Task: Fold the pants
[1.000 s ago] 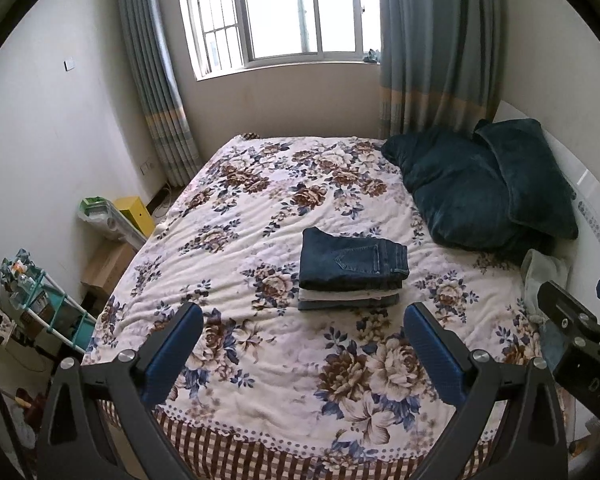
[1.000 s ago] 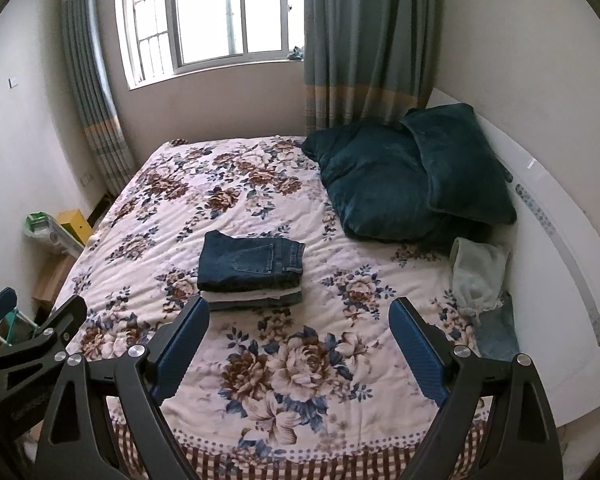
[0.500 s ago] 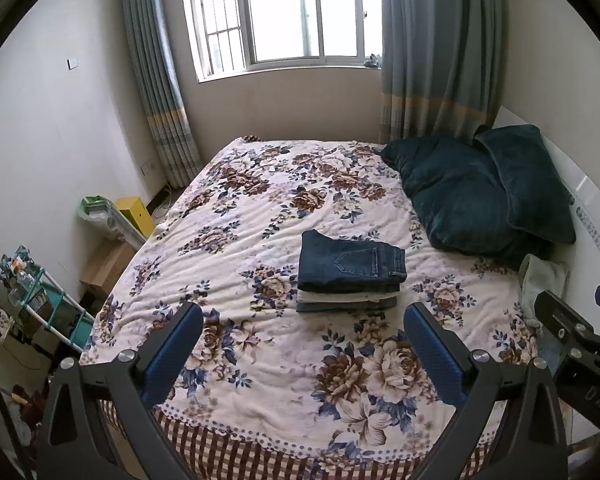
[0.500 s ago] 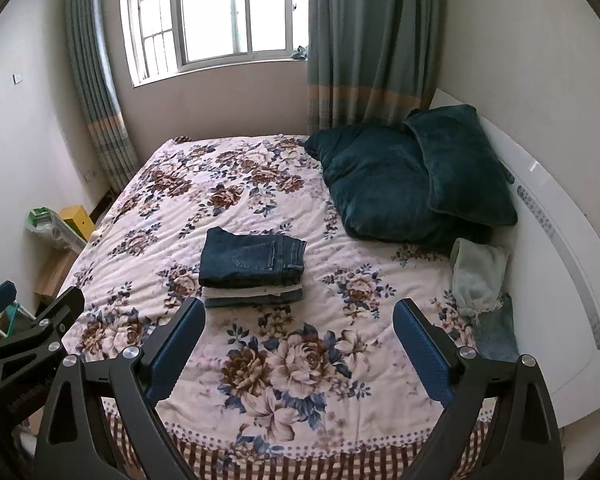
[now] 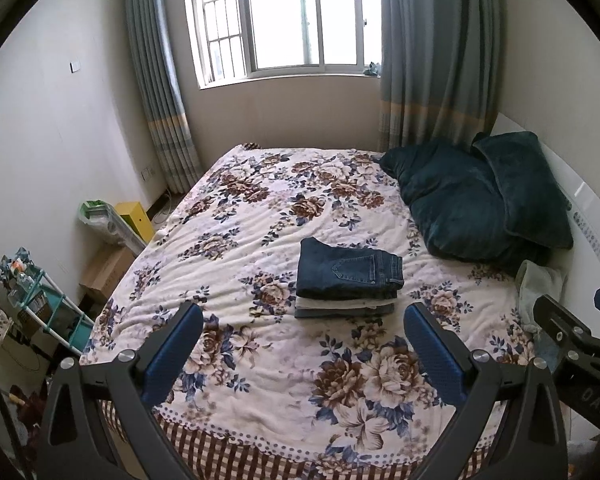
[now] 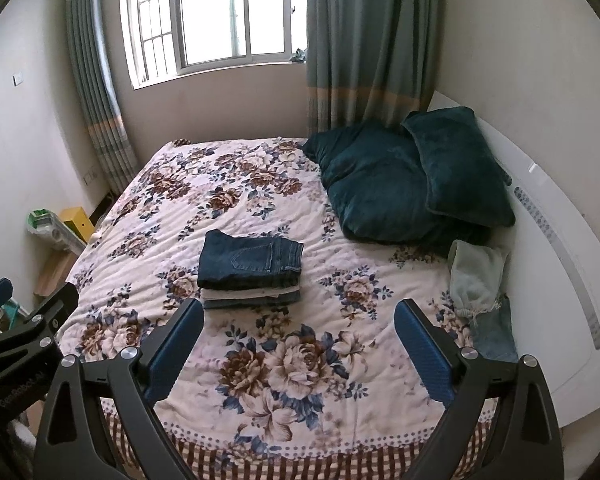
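- Left hand-held gripper: fingers spread wide, nothing between them; held off the bed's near edge.
- Right hand-held gripper: fingers spread wide, empty; also above the near edge.
- Folded pants: dark denim, top of a neat stack of folded garments at mid-bed, well apart from both grippers.
- Teal pillows: against the headboard, bed's right edge.
- Loose pale garment: near-right corner, beside the headboard.

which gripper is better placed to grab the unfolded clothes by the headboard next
Right, probably. The loose clothes lie at the bed's right edge by the headboard, on the right hand-held gripper side; the left hand-held gripper would have to cross over. Both are open and empty, back from the folded stack.
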Demonstrator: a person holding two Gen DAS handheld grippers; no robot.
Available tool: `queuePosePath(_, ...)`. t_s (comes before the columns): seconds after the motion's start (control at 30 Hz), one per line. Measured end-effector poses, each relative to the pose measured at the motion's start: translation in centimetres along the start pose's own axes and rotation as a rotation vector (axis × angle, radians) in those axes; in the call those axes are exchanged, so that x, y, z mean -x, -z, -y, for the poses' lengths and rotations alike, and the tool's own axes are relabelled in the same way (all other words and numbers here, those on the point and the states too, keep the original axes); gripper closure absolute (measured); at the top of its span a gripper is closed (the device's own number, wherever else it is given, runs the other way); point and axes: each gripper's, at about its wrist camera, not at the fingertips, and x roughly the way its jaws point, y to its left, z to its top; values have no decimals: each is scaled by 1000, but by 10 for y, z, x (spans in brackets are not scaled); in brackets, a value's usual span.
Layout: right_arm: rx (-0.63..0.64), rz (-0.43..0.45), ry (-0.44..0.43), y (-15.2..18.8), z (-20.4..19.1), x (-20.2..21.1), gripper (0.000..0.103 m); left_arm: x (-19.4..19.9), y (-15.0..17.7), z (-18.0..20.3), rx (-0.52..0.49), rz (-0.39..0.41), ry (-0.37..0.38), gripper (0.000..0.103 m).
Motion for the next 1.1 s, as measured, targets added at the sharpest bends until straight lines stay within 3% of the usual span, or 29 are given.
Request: queuePosePath(1.1,16,3,-28,-9,0,13,3,7,1,3,1,8,-8,0)
